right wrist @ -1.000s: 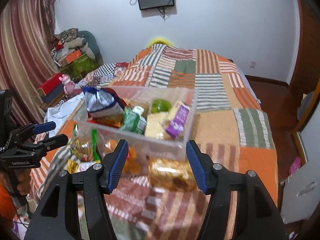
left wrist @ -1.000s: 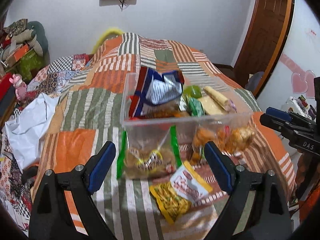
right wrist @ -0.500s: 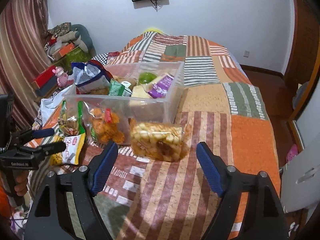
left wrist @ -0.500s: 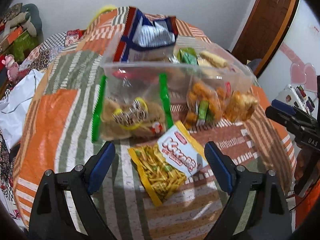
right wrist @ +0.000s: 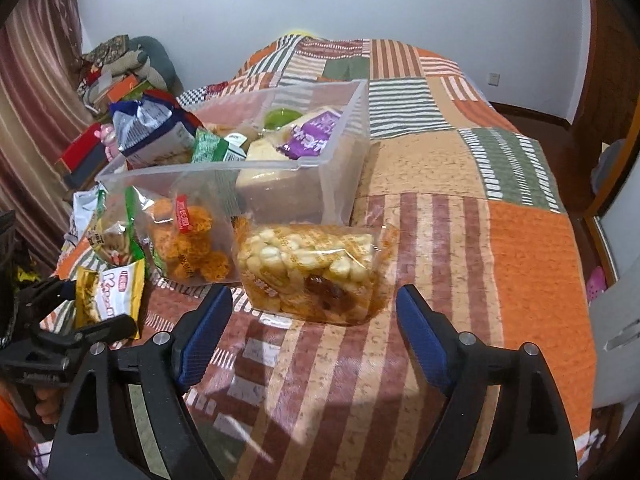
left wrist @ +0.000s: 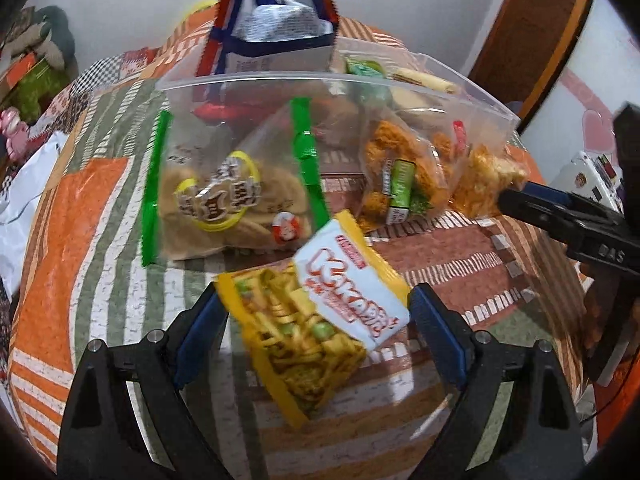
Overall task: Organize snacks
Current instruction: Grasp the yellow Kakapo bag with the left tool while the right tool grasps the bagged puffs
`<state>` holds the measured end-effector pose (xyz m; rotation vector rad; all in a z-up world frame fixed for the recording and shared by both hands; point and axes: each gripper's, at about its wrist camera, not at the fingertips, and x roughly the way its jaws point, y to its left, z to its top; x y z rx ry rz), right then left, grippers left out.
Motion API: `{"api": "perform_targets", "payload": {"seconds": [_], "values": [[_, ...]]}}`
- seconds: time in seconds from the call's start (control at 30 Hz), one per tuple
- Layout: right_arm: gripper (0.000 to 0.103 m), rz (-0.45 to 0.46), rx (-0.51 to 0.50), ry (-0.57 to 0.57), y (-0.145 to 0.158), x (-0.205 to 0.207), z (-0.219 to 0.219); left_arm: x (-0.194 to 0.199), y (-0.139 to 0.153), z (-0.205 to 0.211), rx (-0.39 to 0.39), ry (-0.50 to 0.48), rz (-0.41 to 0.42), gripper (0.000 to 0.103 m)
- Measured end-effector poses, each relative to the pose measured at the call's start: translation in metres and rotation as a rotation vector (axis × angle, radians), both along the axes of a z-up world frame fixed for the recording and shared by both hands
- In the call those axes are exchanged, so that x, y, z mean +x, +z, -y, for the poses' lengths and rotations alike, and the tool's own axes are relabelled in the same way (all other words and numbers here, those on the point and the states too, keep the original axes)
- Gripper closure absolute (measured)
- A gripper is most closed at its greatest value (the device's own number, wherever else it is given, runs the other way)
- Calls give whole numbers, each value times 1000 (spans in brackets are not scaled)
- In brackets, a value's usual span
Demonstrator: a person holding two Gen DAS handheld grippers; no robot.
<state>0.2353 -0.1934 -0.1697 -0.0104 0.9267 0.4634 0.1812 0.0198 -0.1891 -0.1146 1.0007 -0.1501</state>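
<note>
Snacks lie scattered on a patchwork bedspread [right wrist: 500, 264] in front of a clear plastic bin [right wrist: 340, 184]. In the left wrist view, from left to right: a green-edged bag of pale crackers [left wrist: 228, 196] leans against the bin's front wall at centre left, the yellow packet of fried sticks [left wrist: 316, 320] sits lower centre, and a clear bag of orange fried pieces [left wrist: 404, 176] stands right of centre. The left gripper [left wrist: 316, 320] has its blue pads spread wide on either side of the yellow packet, the packet between them; whether the pads touch it I cannot tell.

In the right wrist view, the left gripper shows at the lower left edge, over that yellow packet. The bin, centre frame, already holds a blue-and-white bag [right wrist: 148, 128], a green packet [right wrist: 210, 148] and a purple-wrapped bar [right wrist: 312, 136]. A clear bag of pale puffed biscuits [right wrist: 312, 272] lies just in front of the bin. The right gripper [right wrist: 316, 334] hangs just short of it, jaws opening, nothing between them.
</note>
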Motion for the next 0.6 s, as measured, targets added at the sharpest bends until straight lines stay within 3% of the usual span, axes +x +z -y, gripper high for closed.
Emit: {"api": "perform_targets", "payload": {"seconds": [0.13, 0.4, 0.6], "values": [[21, -24, 2, 2, -2, 6, -7, -2, -2, 1, -7, 1, 21, 11], [21, -45, 4, -30, -7, 16, -9, -8, 1, 0, -23, -19, 52, 44], [29, -39, 48, -40, -5, 12, 2, -14, 4, -3, -45, -21, 65, 55]]}}
